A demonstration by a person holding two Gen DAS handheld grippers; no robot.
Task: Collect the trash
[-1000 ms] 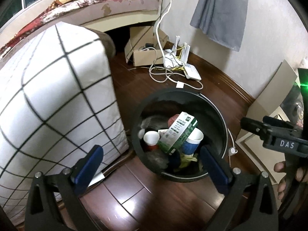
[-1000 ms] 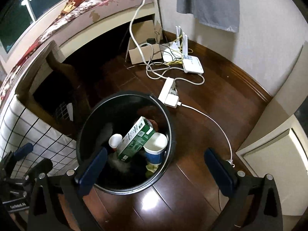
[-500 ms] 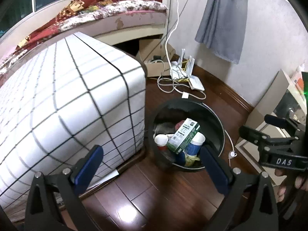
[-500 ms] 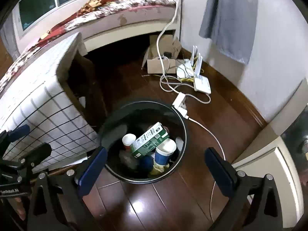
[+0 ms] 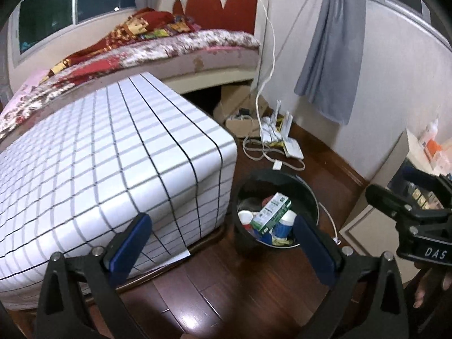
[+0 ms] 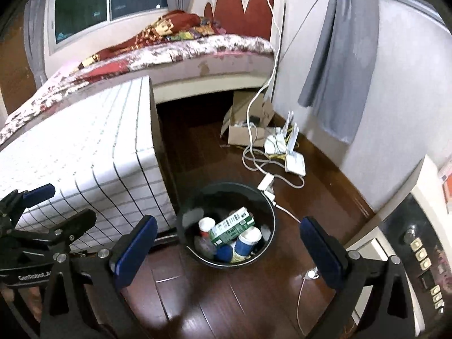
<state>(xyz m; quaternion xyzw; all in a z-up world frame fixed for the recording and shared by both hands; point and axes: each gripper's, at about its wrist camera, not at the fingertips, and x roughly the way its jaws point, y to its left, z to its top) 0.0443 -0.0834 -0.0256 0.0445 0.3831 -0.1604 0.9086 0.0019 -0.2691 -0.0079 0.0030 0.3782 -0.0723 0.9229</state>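
A black round trash bin [image 5: 308, 195] [image 6: 195, 197] stands on the dark wood floor beside a checked white table. Inside lie a green and white carton [image 5: 271, 213] [image 6: 231, 226], a blue paper cup [image 6: 248, 243] [image 5: 284, 223], a white and red cup [image 6: 206, 224] [image 5: 245, 217] and other scraps. My left gripper [image 5: 221, 243] is open and empty, well above and in front of the bin. My right gripper [image 6: 227, 250] is open and empty too, high over the bin's near rim. Each gripper shows at the edge of the other's view.
The table with the checked cloth [image 5: 113, 155] [image 6: 84, 147] fills the left. Behind it is a bed [image 6: 169, 53]. A cardboard box [image 6: 243, 130], routers [image 6: 293, 158] and white cables [image 6: 254, 163] lie past the bin. A cabinet [image 6: 409, 240] stands at the right, a grey cloth [image 5: 333, 45] hangs on the wall.
Both grippers have risen and pulled back from the bin, which now looks smaller and lower in both views. More of the table top, bed and wall is in sight. Both stay open.
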